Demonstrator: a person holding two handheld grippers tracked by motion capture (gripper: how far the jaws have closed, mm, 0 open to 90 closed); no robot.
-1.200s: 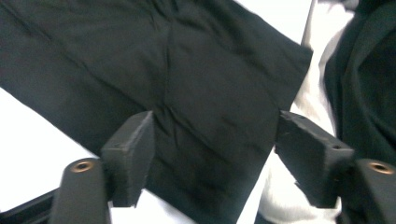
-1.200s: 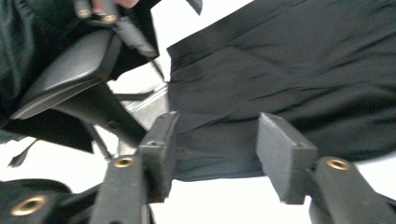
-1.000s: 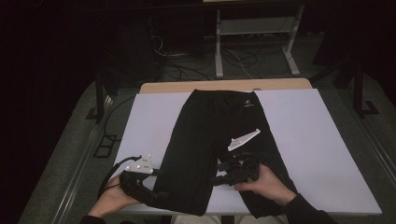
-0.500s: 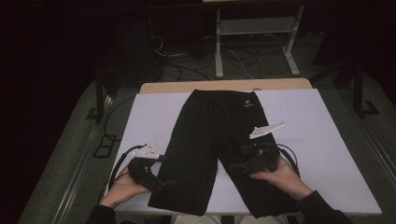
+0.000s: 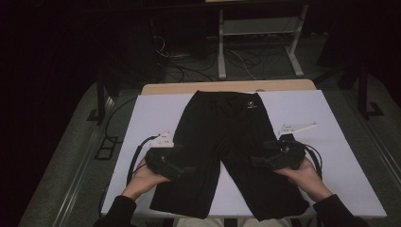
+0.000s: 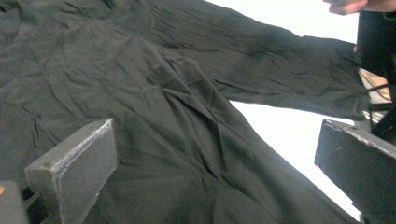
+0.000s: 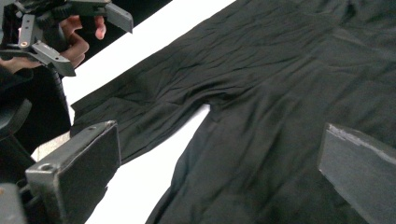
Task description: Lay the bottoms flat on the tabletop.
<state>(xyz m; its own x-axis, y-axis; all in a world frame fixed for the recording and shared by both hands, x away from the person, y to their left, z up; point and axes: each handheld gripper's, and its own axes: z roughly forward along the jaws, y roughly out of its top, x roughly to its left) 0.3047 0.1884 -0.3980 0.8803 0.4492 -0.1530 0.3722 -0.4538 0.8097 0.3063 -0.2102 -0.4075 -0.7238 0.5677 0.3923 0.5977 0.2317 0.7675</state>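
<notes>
A pair of black pants (image 5: 222,137) lies flat on the white table (image 5: 156,113), waist at the far end and both legs spread towards me. A wedge of bare table shows between the legs. My left gripper (image 5: 189,169) lies at the outer edge of the left leg and points right. My right gripper (image 5: 255,161) rests over the right leg and points left. In the left gripper view the gripper (image 6: 215,140) hovers over creased cloth (image 6: 154,107). In the right gripper view the gripper (image 7: 215,140) hovers over the crotch (image 7: 210,100). Both pairs of jaws have just been opening, with nothing gripped.
A small white logo (image 5: 251,105) sits near the waistband. A wooden strip (image 5: 227,87) runs along the table's far edge. A metal stand (image 5: 257,33) and cables (image 5: 179,71) lie on the dark floor behind. Bare white table flanks the pants on both sides.
The pant legs, close together before, now lie apart with a white gap between them. My right hand moved right and away from me, my left hand moved forward, and both let go of the cloth.
</notes>
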